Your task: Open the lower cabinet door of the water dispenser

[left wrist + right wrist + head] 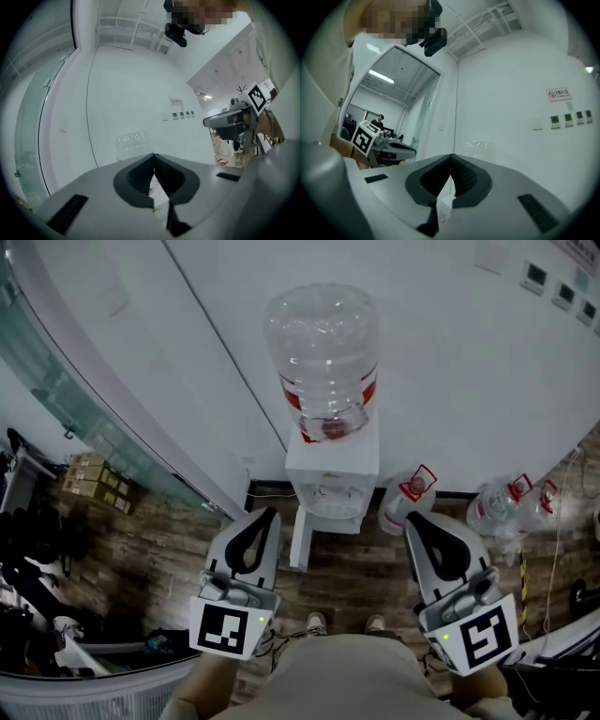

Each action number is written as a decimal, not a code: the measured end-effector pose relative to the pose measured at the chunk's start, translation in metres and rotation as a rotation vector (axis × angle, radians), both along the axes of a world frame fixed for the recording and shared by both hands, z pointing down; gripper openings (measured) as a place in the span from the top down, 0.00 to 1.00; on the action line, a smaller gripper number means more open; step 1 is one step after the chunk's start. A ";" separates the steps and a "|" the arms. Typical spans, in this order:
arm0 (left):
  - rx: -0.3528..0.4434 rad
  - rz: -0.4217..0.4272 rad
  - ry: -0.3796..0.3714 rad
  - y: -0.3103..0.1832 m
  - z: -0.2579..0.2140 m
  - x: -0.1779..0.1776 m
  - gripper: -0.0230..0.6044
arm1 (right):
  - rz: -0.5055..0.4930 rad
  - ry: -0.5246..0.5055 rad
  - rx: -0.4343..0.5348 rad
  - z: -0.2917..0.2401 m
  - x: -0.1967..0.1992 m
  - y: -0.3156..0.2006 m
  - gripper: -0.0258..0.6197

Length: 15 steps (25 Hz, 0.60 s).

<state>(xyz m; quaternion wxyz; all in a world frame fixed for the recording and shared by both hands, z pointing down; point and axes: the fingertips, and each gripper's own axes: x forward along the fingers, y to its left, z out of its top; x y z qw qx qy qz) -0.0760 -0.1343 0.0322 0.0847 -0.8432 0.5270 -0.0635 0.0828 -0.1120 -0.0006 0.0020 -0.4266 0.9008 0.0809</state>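
Note:
The white water dispenser [334,471] stands against the wall with a clear bottle [323,352] on top. A narrow white panel [301,542] juts out from its lower front left towards me; it looks like the cabinet door standing open, seen edge-on. My left gripper [267,514] hangs shut and empty in front of the dispenser, to its left. My right gripper [415,518] is shut and empty to its right. Neither touches the dispenser. In the left gripper view the tips [153,155] meet below the bottle [133,143]. In the right gripper view the tips [451,156] meet too.
Spare water bottles [408,498] [497,507] lie on the wooden floor right of the dispenser, with cables beside them. A glass partition [94,418] runs along the left, and cardboard boxes [94,480] sit beyond it. My shoes [319,622] are just short of the dispenser.

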 end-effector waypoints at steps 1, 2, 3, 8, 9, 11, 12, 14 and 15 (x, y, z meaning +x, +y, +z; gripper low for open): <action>-0.003 0.001 0.002 0.000 0.001 0.000 0.95 | 0.009 0.006 0.007 -0.001 -0.002 -0.001 0.95; -0.005 0.004 0.002 0.001 0.002 0.000 0.95 | 0.008 0.009 0.008 0.000 -0.004 -0.001 0.95; -0.007 0.006 0.003 0.002 0.002 0.000 0.95 | 0.000 0.012 0.003 0.002 -0.005 -0.001 0.95; 0.004 0.013 0.016 0.008 -0.001 -0.003 0.95 | -0.031 0.025 -0.029 0.014 -0.012 -0.002 0.95; 0.004 0.013 0.016 0.009 -0.001 -0.004 0.95 | -0.030 0.023 -0.033 0.015 -0.012 -0.002 0.95; 0.002 0.010 0.015 0.011 0.000 -0.007 0.95 | -0.028 0.025 -0.034 0.015 -0.013 -0.001 0.95; 0.001 0.009 0.016 0.012 0.000 -0.008 0.95 | -0.028 0.027 -0.032 0.015 -0.013 0.000 0.95; 0.004 0.009 0.017 0.015 -0.001 -0.010 0.95 | -0.026 0.031 -0.027 0.013 -0.014 0.002 0.95; 0.005 0.010 0.016 0.016 -0.001 -0.011 0.95 | -0.024 0.031 -0.026 0.012 -0.014 0.002 0.95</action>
